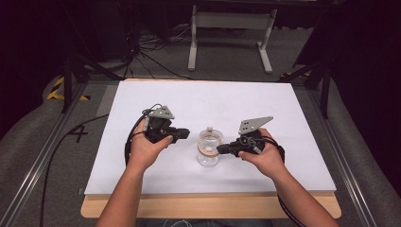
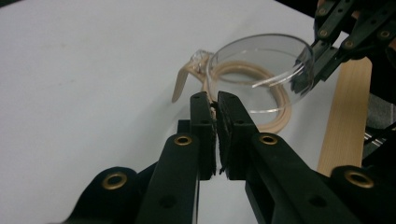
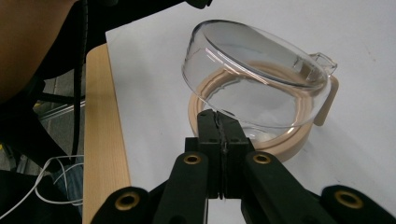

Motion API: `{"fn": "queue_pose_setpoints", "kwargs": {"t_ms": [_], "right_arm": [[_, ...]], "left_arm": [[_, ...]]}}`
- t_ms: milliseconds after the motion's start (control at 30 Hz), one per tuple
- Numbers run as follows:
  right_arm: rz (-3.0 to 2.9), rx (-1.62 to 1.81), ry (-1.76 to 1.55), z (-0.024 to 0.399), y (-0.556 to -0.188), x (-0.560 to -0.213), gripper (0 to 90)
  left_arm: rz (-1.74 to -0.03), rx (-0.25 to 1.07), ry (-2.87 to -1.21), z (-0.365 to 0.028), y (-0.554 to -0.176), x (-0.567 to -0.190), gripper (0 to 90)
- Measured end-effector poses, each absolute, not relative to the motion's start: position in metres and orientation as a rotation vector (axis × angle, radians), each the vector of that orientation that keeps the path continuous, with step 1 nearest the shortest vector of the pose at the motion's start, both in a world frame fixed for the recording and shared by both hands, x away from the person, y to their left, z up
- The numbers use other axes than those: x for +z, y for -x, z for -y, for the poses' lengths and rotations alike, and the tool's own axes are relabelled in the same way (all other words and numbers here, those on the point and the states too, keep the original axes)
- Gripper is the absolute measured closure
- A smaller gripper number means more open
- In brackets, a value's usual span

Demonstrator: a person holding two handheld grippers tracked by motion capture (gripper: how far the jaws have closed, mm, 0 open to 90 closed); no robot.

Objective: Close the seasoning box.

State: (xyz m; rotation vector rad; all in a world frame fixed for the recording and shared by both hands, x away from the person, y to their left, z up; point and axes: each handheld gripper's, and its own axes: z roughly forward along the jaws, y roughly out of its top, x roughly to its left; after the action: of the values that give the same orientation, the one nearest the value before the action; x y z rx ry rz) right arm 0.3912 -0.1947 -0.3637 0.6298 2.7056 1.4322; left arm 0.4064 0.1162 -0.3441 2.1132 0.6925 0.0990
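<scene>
A clear bowl-shaped cover (image 3: pixel 252 65) stands tilted over a beige ring (image 3: pixel 292 140) that lies flat on the white board (image 1: pixel 198 101). My right gripper (image 3: pixel 219 115) is shut on the near rim of the clear cover (image 2: pixel 261 56) and holds that side raised. In the high view the right gripper (image 1: pixel 220 150) reaches the cover (image 1: pixel 208 158) from the right. The left gripper (image 2: pixel 217 99) is shut with nothing visible between its jaws, and its tips are just short of the ring (image 2: pixel 280 116). From above, the left gripper (image 1: pixel 185 134) sits a little left of the cover.
The white board lies on a wooden table whose front edge (image 1: pixel 213 205) runs below both forearms. The ring has a beige side tab (image 2: pixel 180 84). Cables trail from both grippers. A metal stand (image 1: pixel 231 21) is on the floor beyond the table.
</scene>
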Motion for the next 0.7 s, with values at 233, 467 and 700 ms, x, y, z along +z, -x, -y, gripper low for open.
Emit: {"fn": "queue_pose_setpoints", "kwargs": {"t_ms": [233,467,700], "right_arm": [[-2.727,1.396,-0.635,0.197,-0.391,-0.366,89.9],[-2.775,1.329,-0.631,0.199,-0.39,-0.368,89.9],[-2.795,1.297,-0.635,0.201,-0.387,-0.365,89.9]], "left_arm": [[-0.722,0.084,-2.137,-0.126,-0.401,-0.345,84.5],[-0.747,0.036,-2.199,-0.128,-0.401,-0.35,83.9],[-0.761,0.027,-2.229,-0.13,-0.402,-0.352,83.8]]}}
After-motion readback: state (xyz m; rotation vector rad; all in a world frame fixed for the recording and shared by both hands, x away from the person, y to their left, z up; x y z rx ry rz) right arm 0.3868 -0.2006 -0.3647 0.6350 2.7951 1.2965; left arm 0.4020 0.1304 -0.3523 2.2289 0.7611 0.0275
